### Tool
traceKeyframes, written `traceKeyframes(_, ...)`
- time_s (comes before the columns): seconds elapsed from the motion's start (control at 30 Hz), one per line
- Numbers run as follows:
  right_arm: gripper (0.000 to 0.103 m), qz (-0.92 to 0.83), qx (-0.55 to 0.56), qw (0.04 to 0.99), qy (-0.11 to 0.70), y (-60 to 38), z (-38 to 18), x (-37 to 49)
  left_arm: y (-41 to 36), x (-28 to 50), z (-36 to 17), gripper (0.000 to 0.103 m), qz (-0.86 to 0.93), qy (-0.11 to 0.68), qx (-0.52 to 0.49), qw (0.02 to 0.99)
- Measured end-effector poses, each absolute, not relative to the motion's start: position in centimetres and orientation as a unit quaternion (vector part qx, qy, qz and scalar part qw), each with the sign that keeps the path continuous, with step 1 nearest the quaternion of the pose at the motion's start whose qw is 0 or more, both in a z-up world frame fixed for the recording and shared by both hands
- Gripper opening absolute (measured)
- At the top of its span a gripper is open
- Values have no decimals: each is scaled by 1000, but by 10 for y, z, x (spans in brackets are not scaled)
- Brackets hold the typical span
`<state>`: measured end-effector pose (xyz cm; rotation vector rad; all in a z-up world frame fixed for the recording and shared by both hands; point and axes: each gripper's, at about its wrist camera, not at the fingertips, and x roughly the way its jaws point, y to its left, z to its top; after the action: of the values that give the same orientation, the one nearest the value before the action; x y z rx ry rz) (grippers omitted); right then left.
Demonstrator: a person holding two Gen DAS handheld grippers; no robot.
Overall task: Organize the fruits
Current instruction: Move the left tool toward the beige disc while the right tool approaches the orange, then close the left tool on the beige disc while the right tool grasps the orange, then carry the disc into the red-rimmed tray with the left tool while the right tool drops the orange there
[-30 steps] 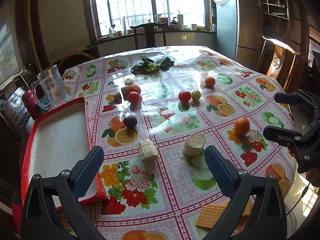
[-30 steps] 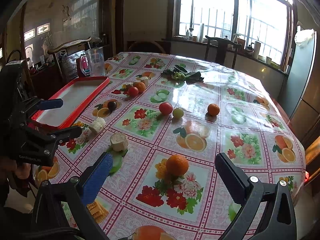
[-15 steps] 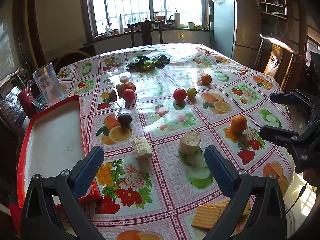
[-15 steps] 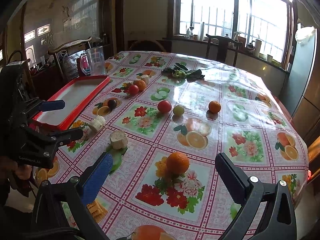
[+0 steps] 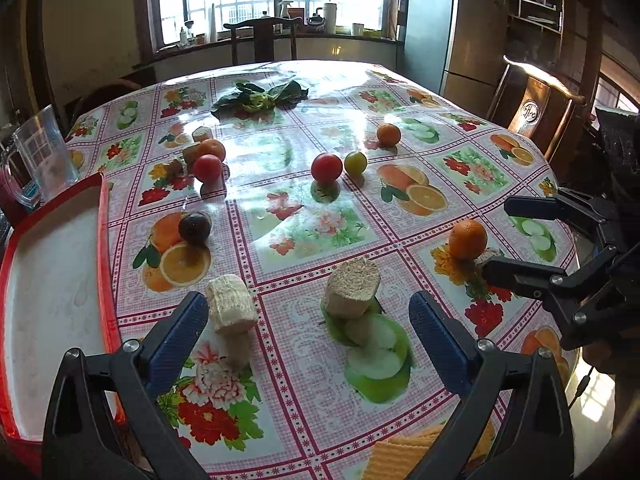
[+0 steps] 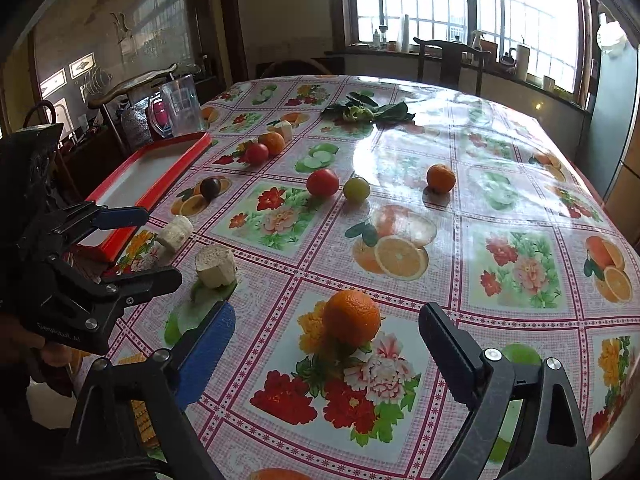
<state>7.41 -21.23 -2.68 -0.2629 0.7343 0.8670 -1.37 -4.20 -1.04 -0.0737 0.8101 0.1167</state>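
Loose fruit lies on the flowered tablecloth: a near orange (image 6: 352, 316) (image 5: 467, 239), a far orange (image 5: 388, 134), a red tomato (image 5: 326, 167), a green fruit (image 5: 355, 163), a dark plum (image 5: 194, 227), and a tomato with an orange (image 5: 208, 160). A red tray (image 5: 105, 264) with a white floor sits at the left. My left gripper (image 5: 308, 336) is open and empty, above two corn cob pieces (image 5: 231, 309) (image 5: 352, 288). My right gripper (image 6: 326, 344) is open and empty, its fingers either side of the near orange, a little short of it.
Leafy greens (image 5: 260, 98) lie at the far middle. A clear jug (image 5: 42, 156) stands beyond the tray. Biscuits (image 5: 404, 452) lie at the near edge. Wooden chairs (image 5: 536, 108) stand around the table, with a fridge (image 5: 452, 32) behind.
Both grippers have moved forward over the table. The right gripper has come closer to the near orange. Both stay open and nothing on the table has shifted.
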Motion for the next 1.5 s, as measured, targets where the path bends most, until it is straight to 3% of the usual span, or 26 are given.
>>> traceKeyframes(0.17,72,403,-134,820,384,-206,-43,86,-45,7,-21,88,27,415,-40,909)
traceKeyframes(0.37,61,400,-137,808,410,-204,-51,92,-50,24,-37,53,-2,448,-41,893)
traceKeyframes(0.47,52,396,-132,811,411,-204,-53,94,-51,24,-37,48,-7,444,-40,895)
traceKeyframes(0.53,36,395,-128,812,409,-204,-53,96,-50,24,-36,44,-10,442,-46,896)
traceKeyframes(0.6,36,395,-122,813,411,-205,-52,97,-47,23,-35,34,-17,440,-55,896)
traceKeyframes(1.5,36,469,-113,795,368,-155,3,35,5,-65,7,34,42,370,-105,922)
